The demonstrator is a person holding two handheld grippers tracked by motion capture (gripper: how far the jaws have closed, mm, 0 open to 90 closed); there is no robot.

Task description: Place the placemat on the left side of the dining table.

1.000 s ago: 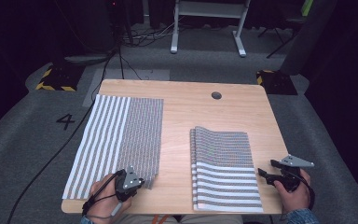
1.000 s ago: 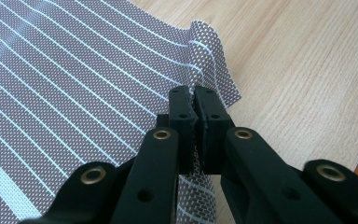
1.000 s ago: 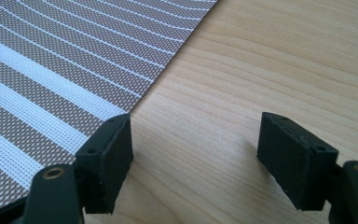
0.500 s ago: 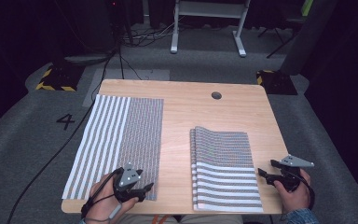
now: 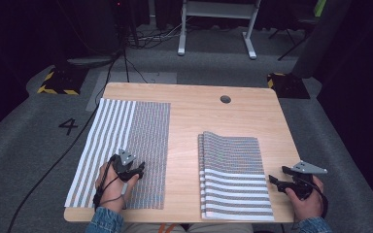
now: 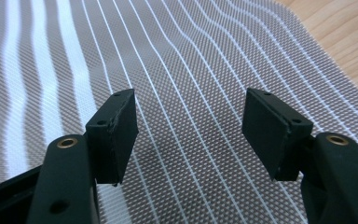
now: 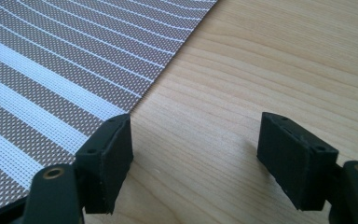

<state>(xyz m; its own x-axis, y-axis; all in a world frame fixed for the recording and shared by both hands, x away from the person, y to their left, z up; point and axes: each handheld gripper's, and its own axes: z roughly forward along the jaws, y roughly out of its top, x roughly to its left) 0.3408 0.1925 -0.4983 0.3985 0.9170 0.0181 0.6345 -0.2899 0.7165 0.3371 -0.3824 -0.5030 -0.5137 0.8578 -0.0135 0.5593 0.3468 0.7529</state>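
A striped woven placemat (image 5: 121, 150) lies flat on the left half of the wooden table (image 5: 194, 111). My left gripper (image 5: 138, 170) hovers over its near part, open, with only the mat's weave (image 6: 186, 93) between the jaws. On the right half sits a stack of folded striped mats (image 5: 233, 174). My right gripper (image 5: 274, 177) stands open just right of that stack near the front edge. In the right gripper view the stack's edge (image 7: 74, 70) runs past the left jaw, and bare wood (image 7: 242, 84) lies between the jaws.
A round cable hole (image 5: 225, 99) is in the table's far right part. Beyond the table stand a white frame (image 5: 213, 24), cables on the floor (image 5: 126, 53) and a yellow-black marked block (image 5: 58, 82). A "4" (image 5: 68, 126) is marked on the floor at left.
My left gripper has moved forward and right over the flat mat, from its near edge further onto it. The right gripper has stayed still.
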